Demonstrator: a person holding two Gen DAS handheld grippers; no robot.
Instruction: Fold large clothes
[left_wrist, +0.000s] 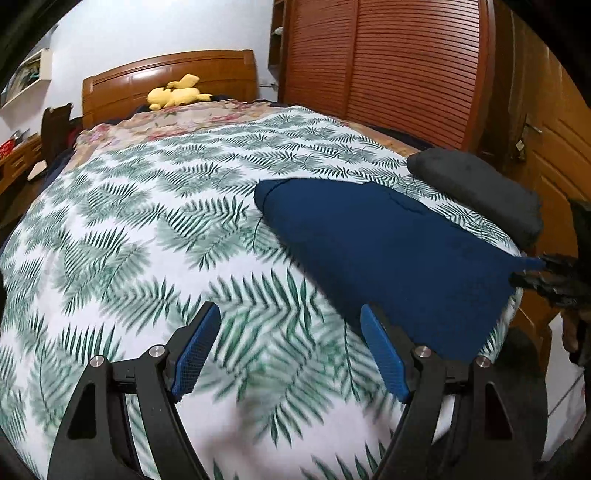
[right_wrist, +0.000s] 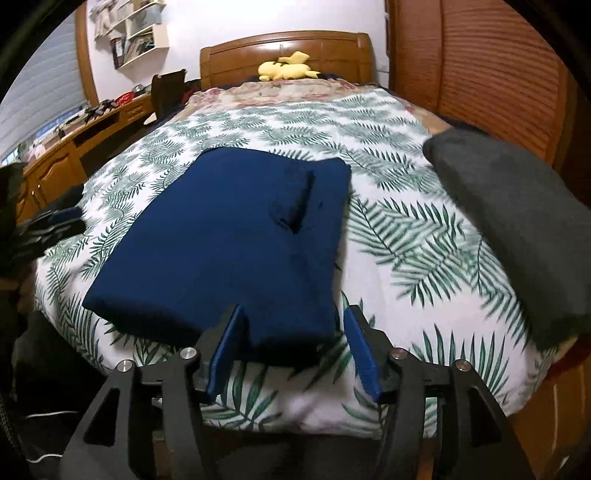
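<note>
A navy blue garment (right_wrist: 236, 236) lies folded into a long rectangle on the fern-print bedspread (right_wrist: 406, 229); it also shows in the left wrist view (left_wrist: 391, 254). My right gripper (right_wrist: 293, 317) is open, its blue pads (right_wrist: 360, 350) standing either side of the garment's near edge at the foot of the bed. My left gripper (left_wrist: 290, 314) is open and empty over the bedspread (left_wrist: 147, 229), to the left of the garment. The right gripper's dark tips (left_wrist: 546, 277) show at the garment's right end in the left wrist view.
A folded dark grey garment (right_wrist: 517, 225) lies on the bed's right side, also in the left wrist view (left_wrist: 480, 192). A yellow plush toy (left_wrist: 177, 94) sits by the wooden headboard. Slatted wardrobe doors (left_wrist: 388, 62) stand right; a desk (right_wrist: 66, 147) stands left.
</note>
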